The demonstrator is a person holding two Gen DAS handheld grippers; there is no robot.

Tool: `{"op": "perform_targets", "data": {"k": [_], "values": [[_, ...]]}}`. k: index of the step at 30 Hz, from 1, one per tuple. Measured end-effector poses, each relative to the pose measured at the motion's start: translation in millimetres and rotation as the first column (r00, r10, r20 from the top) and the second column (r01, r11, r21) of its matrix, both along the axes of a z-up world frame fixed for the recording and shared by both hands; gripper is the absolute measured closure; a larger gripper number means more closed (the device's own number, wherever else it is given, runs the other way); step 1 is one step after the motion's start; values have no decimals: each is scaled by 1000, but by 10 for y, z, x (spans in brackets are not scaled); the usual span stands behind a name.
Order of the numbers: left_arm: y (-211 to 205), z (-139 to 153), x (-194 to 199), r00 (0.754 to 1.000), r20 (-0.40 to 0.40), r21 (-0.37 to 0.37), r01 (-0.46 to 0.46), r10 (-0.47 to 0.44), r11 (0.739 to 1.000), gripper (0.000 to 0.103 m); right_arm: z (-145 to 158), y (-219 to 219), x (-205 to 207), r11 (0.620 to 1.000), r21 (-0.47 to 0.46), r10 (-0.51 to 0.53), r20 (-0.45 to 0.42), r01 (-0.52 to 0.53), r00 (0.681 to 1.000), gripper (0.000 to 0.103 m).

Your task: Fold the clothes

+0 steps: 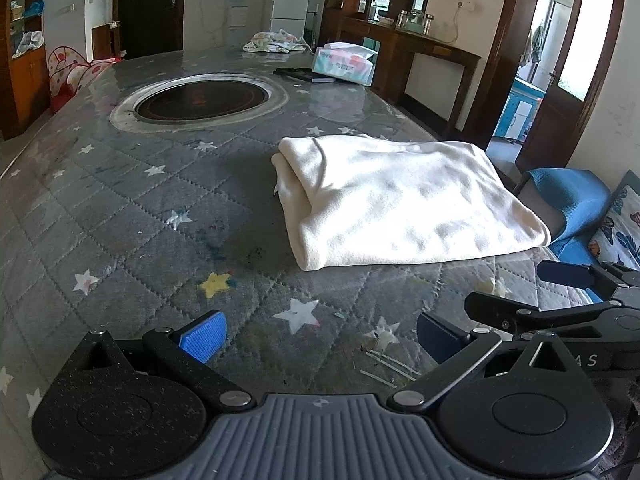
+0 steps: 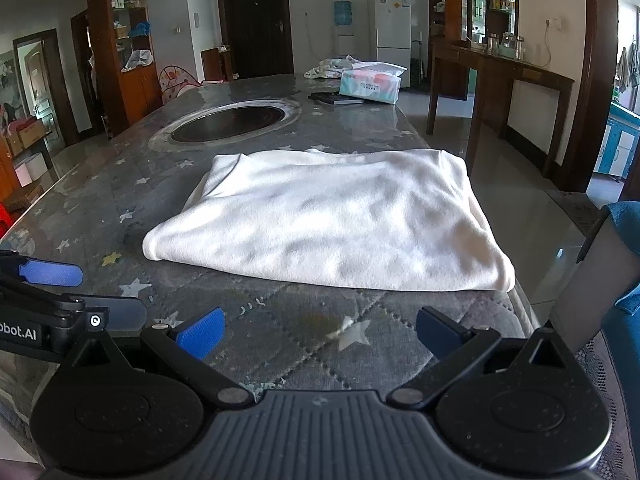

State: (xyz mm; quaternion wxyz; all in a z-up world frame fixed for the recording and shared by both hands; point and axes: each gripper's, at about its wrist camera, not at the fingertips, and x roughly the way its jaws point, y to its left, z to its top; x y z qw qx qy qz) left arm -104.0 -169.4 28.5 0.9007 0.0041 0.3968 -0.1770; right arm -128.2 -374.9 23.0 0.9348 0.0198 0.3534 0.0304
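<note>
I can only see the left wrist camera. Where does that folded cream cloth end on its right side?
Observer: In the right wrist view the folded cream cloth reaches the right edge of the grey star-quilted table. Shiny floor tiles lie just beyond.
Operator: And the other claw, is it gripping anything?
Observer: No. The right gripper is wide open and empty, and its blue fingers stop short of the cloth's near edge.

Cream-white garment [image 2: 328,220] folded into thick rectangle, lying flat on grey star-print quilted table cover [image 2: 280,344], near right edge, layered fold at left end.
</note>
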Motion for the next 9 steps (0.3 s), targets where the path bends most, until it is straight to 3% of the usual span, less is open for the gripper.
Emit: {"op": "perform_targets", "data": {"k": [9], "values": [[2, -5, 36, 1000, 4, 1, -7, 7, 1000, 0, -10, 20, 34, 1000, 2, 10, 0, -10, 1000, 0]]}}
